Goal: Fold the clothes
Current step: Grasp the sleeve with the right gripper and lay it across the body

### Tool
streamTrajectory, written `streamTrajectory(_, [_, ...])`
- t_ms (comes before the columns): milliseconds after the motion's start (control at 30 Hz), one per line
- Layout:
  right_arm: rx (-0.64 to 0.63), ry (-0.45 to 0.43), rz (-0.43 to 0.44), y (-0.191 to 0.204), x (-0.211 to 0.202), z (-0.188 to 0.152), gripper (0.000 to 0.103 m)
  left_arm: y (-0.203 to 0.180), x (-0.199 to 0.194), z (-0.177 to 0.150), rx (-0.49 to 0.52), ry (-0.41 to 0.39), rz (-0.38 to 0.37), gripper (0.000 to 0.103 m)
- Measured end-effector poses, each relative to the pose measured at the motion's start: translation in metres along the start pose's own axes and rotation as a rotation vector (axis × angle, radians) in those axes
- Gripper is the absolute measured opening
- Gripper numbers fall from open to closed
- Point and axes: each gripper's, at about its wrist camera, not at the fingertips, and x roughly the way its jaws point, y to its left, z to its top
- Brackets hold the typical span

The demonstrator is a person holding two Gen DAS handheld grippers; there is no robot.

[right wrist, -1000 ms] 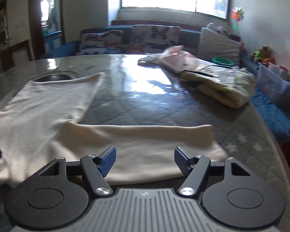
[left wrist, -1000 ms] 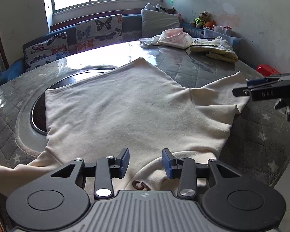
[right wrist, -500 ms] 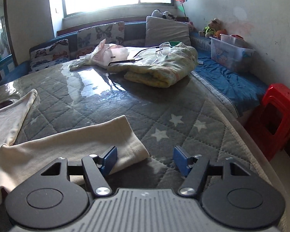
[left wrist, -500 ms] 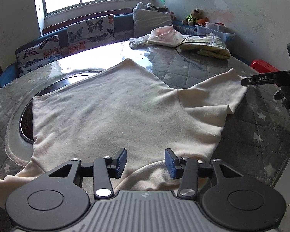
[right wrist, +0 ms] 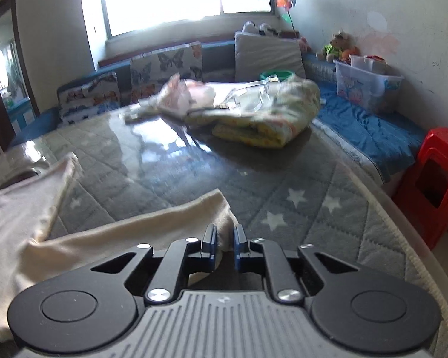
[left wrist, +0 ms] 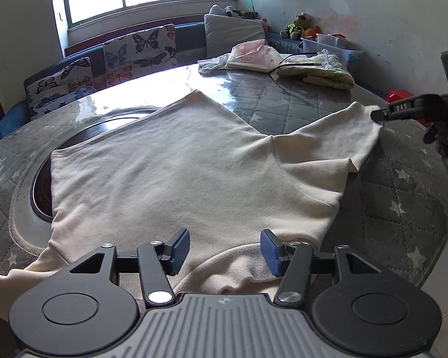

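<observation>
Both grippers low: right gripper (right wrist: 224,235) pinching sleeve (right wrist: 176,217) (left gripper (left wrist: 225,249) agape).

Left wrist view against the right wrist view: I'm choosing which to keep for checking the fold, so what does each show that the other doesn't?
Only the left wrist view shows the whole cream long-sleeved top spread flat, the dark round recess in the table under its corner, and the open left gripper over the neckline.

Only the right wrist view shows the right gripper closing on the sleeve cuff, plus the whole red plastic stool.

Both show the grey star-quilted table cover and the folded yellow blanket.
</observation>
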Motion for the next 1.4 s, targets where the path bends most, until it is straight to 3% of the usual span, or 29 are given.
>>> streamTrajectory(233, [0.000,-0.084,0.107,0.020,-0.032,0.025,0.010,0.005,-0.004,0.000,-0.016,-0.014,0.010,0.060])
streamTrajectory(533, [-0.072,-0.141,0.306,0.080,-0.065,0.046,0.010,0.019,-0.019,-0.001,-0.056,-0.049,0.039,0.065])
streamTrajectory(933, [-0.214,-0.099,0.556,0.184,-0.073,0.034,0.010,0.048,-0.038,-0.007,-0.127,-0.085,0.097,0.069])
streamTrajectory(1300, [-0.324,0.003,0.671,0.253,-0.059,-0.008,0.010,0.062,-0.042,-0.018,-0.164,-0.067,0.133,0.070])
streamTrajectory(1400, [-0.327,0.052,0.707,0.260,-0.054,-0.021,0.017,0.064,-0.042,-0.020,-0.169,-0.061,0.139,0.070])
